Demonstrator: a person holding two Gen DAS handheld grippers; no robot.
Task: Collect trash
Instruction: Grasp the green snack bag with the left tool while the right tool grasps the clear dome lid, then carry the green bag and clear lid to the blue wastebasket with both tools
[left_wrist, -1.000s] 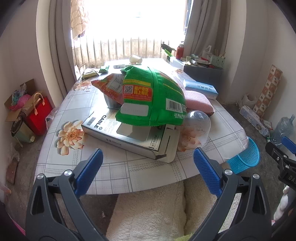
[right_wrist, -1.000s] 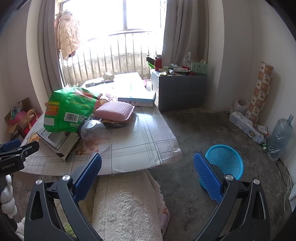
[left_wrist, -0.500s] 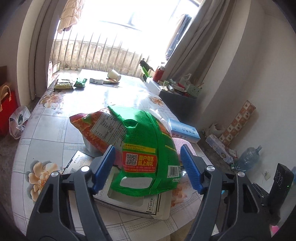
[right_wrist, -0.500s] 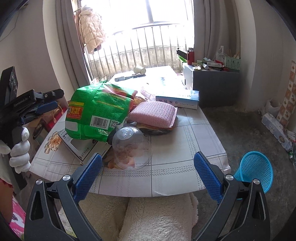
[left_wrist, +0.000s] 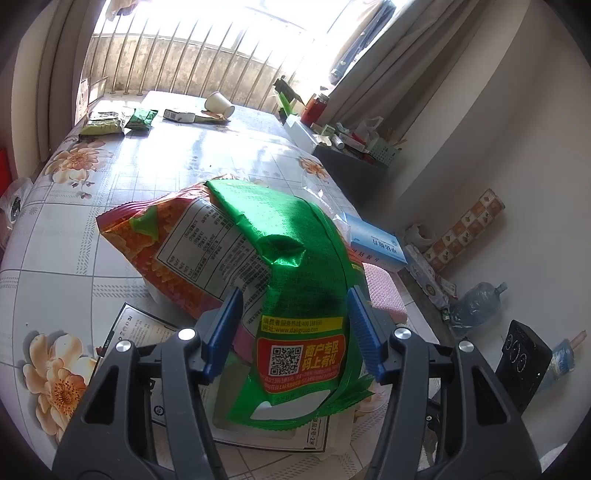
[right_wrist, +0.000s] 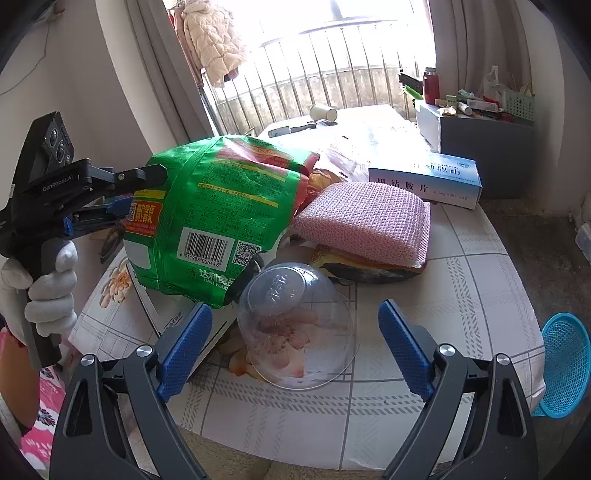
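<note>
Closing around the green bag (left_wrist: 295, 295), the left claw (left_wrist: 295, 328) has its blue pads on either flank of the crinkled foil, narrowing but, as far as I can judge, not yet pinching it. The bag sits near the counter's (right_wrist: 461, 295) near edge, draped over an orange bag (left_wrist: 177, 251) and a flat white box (left_wrist: 147, 332). The right claw (right_wrist: 291, 343) is wide and just starting to close, with a clear dome lid (right_wrist: 295, 325) lying between its pads, untouched, at the near edge. A blue basket (right_wrist: 565, 365) stands on the floor off the near right corner, likely where the trash goes. The risks look plain: the bag is puffy and slick, so a grip on its loose side could slip or only crease it; lifting it may drag the orange bag along or tip it off the box. The lid is smooth and rounded, so pads closing off-centre could squirt it over the edge.
</note>
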